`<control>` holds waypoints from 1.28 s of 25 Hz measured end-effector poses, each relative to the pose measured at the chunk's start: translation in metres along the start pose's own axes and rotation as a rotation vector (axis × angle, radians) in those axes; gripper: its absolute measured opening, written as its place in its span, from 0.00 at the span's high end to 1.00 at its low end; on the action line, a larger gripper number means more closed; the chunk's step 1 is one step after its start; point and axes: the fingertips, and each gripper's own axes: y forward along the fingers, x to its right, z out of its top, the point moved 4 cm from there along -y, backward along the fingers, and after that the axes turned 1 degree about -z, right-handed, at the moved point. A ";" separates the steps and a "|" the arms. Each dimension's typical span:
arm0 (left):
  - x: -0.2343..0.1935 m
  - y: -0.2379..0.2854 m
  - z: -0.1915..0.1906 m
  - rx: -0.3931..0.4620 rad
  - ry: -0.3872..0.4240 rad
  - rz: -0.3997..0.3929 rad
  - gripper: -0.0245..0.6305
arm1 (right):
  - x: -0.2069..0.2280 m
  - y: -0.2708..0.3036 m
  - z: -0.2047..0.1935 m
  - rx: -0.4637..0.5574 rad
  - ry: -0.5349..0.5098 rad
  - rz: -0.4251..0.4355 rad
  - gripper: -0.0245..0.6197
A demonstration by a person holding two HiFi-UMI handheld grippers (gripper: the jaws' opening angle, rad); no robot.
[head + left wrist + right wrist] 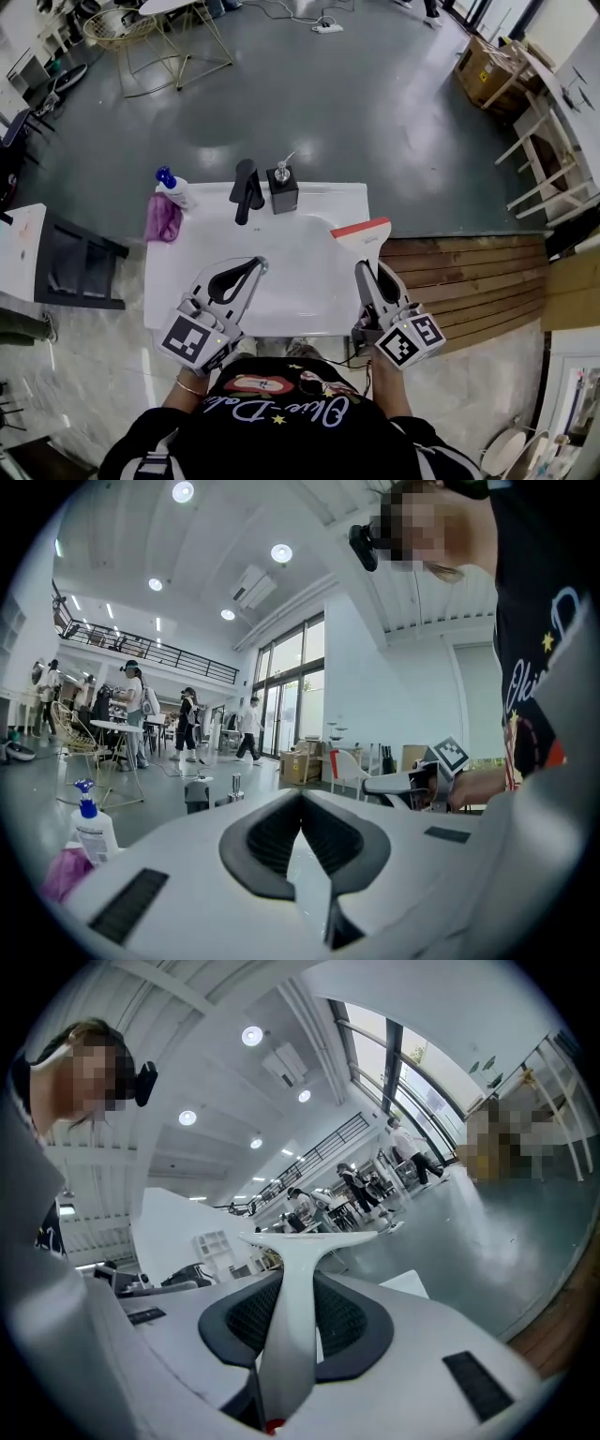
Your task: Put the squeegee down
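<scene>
The squeegee [364, 236] is white with a red blade edge and hangs over the right side of the white sink [309, 195]. My right gripper [367, 272] is shut on its handle, the blade pointing away from me. In the right gripper view the white handle [286, 1335] runs up between the dark pads [352, 1321] to the wide blade [309, 1238]. My left gripper [255, 266] hovers over the basin's left half, tips together, holding nothing. Its pads [267, 841] meet at the tip [301, 797] in the left gripper view.
At the sink's back stand a black faucet [247, 187], a soap dispenser [282, 190], a blue-capped bottle [173, 187] and a purple cloth [163, 217]. A dark rack [80, 262] stands to the left, wooden planks [469, 281] to the right. People walk about far off [131, 710].
</scene>
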 end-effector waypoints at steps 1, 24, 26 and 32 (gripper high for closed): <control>0.000 0.001 0.000 0.000 0.000 0.008 0.95 | 0.003 0.001 0.000 -0.004 -0.005 0.001 0.79; 0.003 0.012 0.002 0.019 0.001 0.158 0.95 | 0.055 0.042 -0.012 -0.156 -0.053 0.047 0.79; 0.004 0.012 0.001 0.015 0.002 0.171 0.95 | 0.060 0.045 -0.016 -0.177 -0.054 0.048 0.79; 0.003 0.008 0.000 0.005 0.000 0.225 0.95 | 0.075 0.056 -0.027 -0.237 -0.046 0.051 0.79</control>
